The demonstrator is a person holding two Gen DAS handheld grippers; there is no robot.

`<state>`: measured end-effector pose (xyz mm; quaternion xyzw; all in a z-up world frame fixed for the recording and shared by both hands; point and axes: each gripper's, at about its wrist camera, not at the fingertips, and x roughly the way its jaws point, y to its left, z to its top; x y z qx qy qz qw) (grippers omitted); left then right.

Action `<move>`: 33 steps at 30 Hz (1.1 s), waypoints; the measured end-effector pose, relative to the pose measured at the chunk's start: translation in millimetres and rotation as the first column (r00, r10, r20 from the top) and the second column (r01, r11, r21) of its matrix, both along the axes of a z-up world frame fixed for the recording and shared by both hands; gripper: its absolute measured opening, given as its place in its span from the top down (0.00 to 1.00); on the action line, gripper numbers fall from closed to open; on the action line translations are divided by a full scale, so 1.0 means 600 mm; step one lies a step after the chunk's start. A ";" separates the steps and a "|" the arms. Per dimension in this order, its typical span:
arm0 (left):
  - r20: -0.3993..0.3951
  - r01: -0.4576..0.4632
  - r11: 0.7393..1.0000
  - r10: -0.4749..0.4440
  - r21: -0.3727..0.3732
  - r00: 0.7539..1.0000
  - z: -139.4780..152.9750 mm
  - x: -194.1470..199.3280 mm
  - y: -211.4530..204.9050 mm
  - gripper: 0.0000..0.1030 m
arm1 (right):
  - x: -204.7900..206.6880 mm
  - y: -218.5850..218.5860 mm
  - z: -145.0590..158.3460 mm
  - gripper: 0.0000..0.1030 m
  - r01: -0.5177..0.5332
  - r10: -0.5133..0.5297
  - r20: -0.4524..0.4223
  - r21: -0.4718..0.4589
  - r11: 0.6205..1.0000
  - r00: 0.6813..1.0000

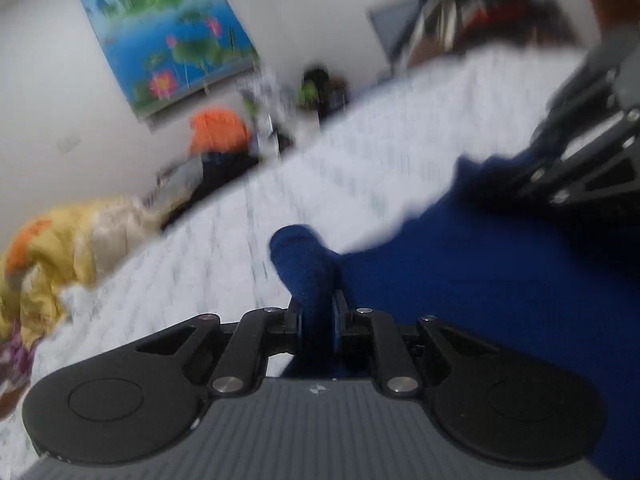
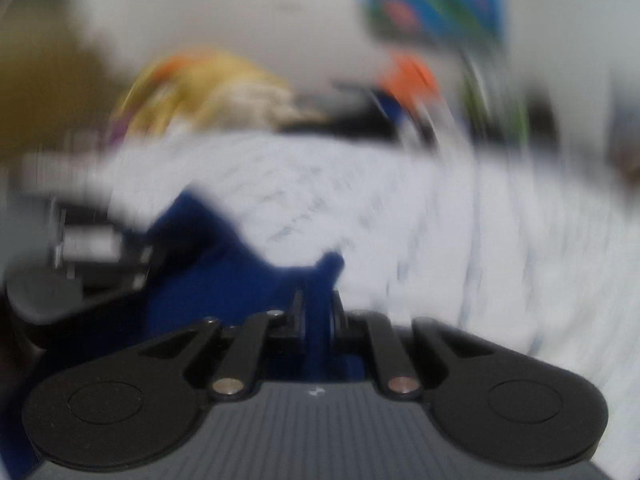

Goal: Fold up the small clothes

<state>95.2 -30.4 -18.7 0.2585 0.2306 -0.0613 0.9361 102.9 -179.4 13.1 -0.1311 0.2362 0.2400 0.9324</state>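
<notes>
The garment lies on the bed (bedding heaped behind).

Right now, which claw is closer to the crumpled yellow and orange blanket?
Left. The left claw pinches the dark blue fabric nearer the blanket; the right claw grips it farther away, on the opposite side.

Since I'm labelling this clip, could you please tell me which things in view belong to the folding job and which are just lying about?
Part of the job:
- blue garment
- left tongs, shut on a bunched bit of it
- right tongs, also shut on it
- white bedsheet

Lying about:
- lotus picture
- yellow quilt
- orange item
</notes>
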 end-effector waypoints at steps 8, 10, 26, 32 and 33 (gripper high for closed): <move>0.025 -0.012 0.969 0.019 -0.246 1.000 0.078 -0.071 0.062 0.44 | -0.007 -0.080 0.018 0.61 0.226 -0.203 -0.126 0.212 0.951 0.971; -0.020 0.036 0.936 -0.045 -0.351 0.999 0.095 -0.083 0.046 0.33 | -0.033 -0.098 0.041 0.59 0.218 -0.175 -0.148 0.361 0.907 0.973; -0.294 -0.079 0.912 -0.046 -0.402 0.955 0.054 -0.129 0.028 0.24 | -0.046 -0.064 0.012 0.58 0.224 -0.037 -0.408 0.419 0.880 0.912; -0.269 -0.097 0.924 -0.007 -0.370 0.963 0.054 -0.126 0.009 0.21 | -0.033 -0.052 -0.018 0.60 0.219 -0.023 -0.420 0.423 0.879 0.907; -0.266 -0.095 0.924 -0.007 -0.370 0.964 0.053 -0.130 0.011 0.21 | -0.037 -0.050 -0.002 0.59 0.253 -0.055 -0.447 0.397 0.882 0.893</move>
